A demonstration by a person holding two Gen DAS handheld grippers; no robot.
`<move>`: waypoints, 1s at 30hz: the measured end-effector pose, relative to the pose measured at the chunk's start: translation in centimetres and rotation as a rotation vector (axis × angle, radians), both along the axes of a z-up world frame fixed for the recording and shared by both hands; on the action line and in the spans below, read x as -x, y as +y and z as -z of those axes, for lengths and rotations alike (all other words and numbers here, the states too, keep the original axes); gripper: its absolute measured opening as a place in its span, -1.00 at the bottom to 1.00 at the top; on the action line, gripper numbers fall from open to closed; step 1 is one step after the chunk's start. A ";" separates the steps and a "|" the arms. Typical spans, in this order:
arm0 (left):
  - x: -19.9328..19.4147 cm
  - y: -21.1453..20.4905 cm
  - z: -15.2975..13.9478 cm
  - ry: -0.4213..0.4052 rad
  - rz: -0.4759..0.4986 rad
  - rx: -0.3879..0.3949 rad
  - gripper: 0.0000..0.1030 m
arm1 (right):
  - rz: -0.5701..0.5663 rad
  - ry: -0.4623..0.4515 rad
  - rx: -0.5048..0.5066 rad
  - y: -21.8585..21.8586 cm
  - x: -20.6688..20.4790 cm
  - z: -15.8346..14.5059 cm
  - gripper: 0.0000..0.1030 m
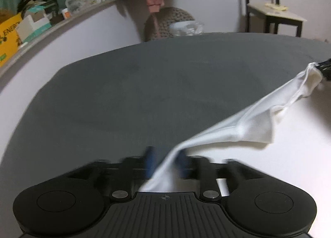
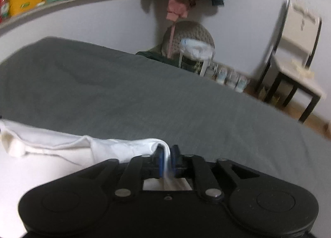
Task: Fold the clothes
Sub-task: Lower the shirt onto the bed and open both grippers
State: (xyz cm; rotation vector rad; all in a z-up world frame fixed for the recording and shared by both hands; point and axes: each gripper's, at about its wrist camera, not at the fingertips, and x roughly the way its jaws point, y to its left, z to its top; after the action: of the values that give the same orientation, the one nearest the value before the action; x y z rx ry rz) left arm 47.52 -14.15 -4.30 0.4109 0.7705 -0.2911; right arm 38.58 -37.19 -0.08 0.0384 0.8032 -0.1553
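- Your left gripper (image 1: pixel 165 163) is pinched tight on one end of the white garment (image 1: pixel 238 126); the cloth runs up between its blue pads and away toward 2 o'clock in the left wrist view.
- At the far end of that stretch, near 3 o'clock, your right gripper (image 1: pixel 325 68) shows as a dark tip at the frame edge, touching the bunched cloth.
- In the right wrist view, your right gripper (image 2: pixel 167 161) is clamped on the white garment (image 2: pixel 82 147), a fold squeezed between the blue pads (image 2: pixel 159 161).
- From there the cloth trails toward 9 o'clock, lifted along its held edge over the grey bedsheet (image 2: pixel 144 93).
- More white fabric fills the lower left below it.
- A chair (image 2: pixel 295 52) stands at 2 o'clock, beyond the bed, and a cluttered shelf (image 2: pixel 62 2) runs along the wall at 11 o'clock.
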 end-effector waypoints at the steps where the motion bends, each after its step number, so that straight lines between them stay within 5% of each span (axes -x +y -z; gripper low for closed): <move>1: 0.3 0.5 -0.5 -0.018 -0.002 -0.005 0.33 | 0.011 0.002 -0.052 -0.9 -0.1 -0.4 -0.59; 3: 0.7 1.4 -1.5 -0.049 -0.006 -0.012 0.58 | 0.031 0.013 -0.152 -2.9 -0.2 -0.9 -0.42; 7: -1.0 3.2 -2.6 0.022 -0.079 0.088 0.61 | 0.124 0.037 -0.411 -6.7 -0.3 -1.5 -0.30; 11: -3.9 5.2 -1.2 0.222 -0.317 0.361 0.61 | 0.271 0.096 -0.601 -8.6 -0.5 -0.9 -0.13; 15: -4.8 4.4 0.1 0.314 -0.348 0.302 0.61 | 0.375 0.120 -0.778 -10.5 0.3 0.1 -0.12; 17: -4.9 4.0 0.1 0.328 -0.347 0.276 0.61 | 0.391 0.111 -0.791 -11.2 0.8 0.0 -0.11; 20: -4.9 5.3 -0.1 0.359 -0.390 0.383 0.61 | 0.436 0.067 -0.810 -13.1 1.7 0.0 0.20; 23: -4.2 6.3 0.0 0.371 -0.370 0.410 0.61 | 0.472 0.001 -0.884 -15.5 4.7 0.1 0.20; 27: -2.7 6.5 -0.3 0.337 -0.262 0.285 0.61 | 0.294 -0.029 -0.765 -16.4 11.3 -1.0 0.16; 30: 0.4 7.5 -1.5 0.301 -0.192 0.262 0.61 | 0.152 0.007 -0.653 -16.6 18.8 -1.6 -0.03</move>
State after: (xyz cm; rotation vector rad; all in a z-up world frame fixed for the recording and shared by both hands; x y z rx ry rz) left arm 47.15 -6.67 -2.84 0.0433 1.0442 -0.2725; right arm 19.82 -53.82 1.56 0.7158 0.8307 -0.0307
